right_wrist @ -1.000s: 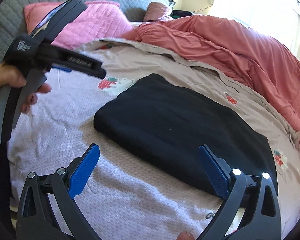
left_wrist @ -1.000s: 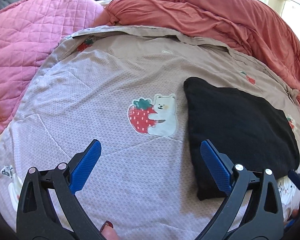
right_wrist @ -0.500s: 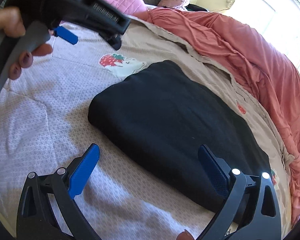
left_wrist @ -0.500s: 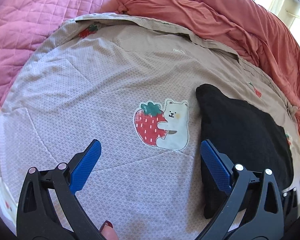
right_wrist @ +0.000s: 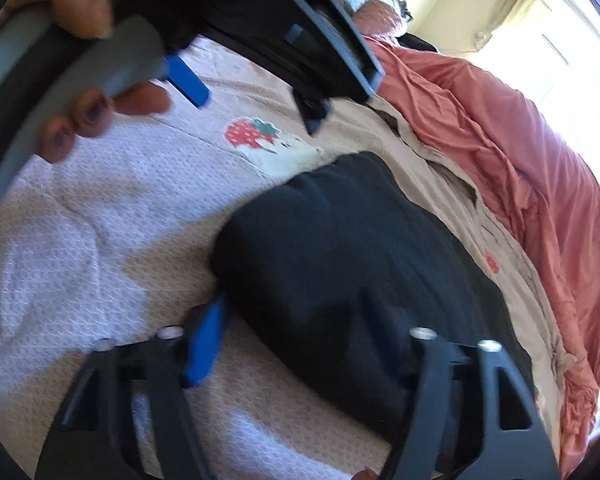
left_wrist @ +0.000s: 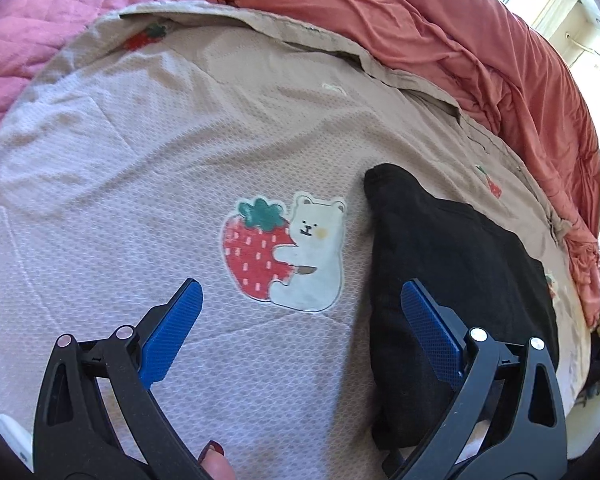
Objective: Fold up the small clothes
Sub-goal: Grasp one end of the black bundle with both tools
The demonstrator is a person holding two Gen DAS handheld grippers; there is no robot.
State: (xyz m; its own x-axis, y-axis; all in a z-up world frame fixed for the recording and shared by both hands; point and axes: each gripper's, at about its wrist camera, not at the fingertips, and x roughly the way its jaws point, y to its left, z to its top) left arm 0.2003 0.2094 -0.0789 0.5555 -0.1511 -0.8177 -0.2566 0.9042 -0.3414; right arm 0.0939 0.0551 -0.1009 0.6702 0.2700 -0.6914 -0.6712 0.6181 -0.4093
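Observation:
A folded black garment point(left_wrist: 460, 272) lies flat on the beige bedspread point(left_wrist: 180, 160); in the right wrist view it point(right_wrist: 360, 248) fills the middle. My left gripper point(left_wrist: 300, 312) is open and empty, hovering above the bedspread by the strawberry-and-bear print point(left_wrist: 284, 252), its right finger over the garment's left edge. My right gripper point(right_wrist: 292, 332) is open and blurred, low over the garment's near edge; its left pad point(right_wrist: 204, 344) sits beside the edge and its right finger overlaps the black cloth. The left gripper's body and the hand holding it point(right_wrist: 100, 72) fill the top left of the right wrist view.
A rumpled orange-red duvet point(left_wrist: 480, 48) lies along the far and right side of the bed. A pink quilted blanket point(left_wrist: 40, 20) sits at the far left. A bright window point(right_wrist: 540, 20) is behind the bed.
Both grippers have moved lower and closer to the bed. The right gripper swung toward the garment's near edge and its jaws have narrowed. The left gripper stays open.

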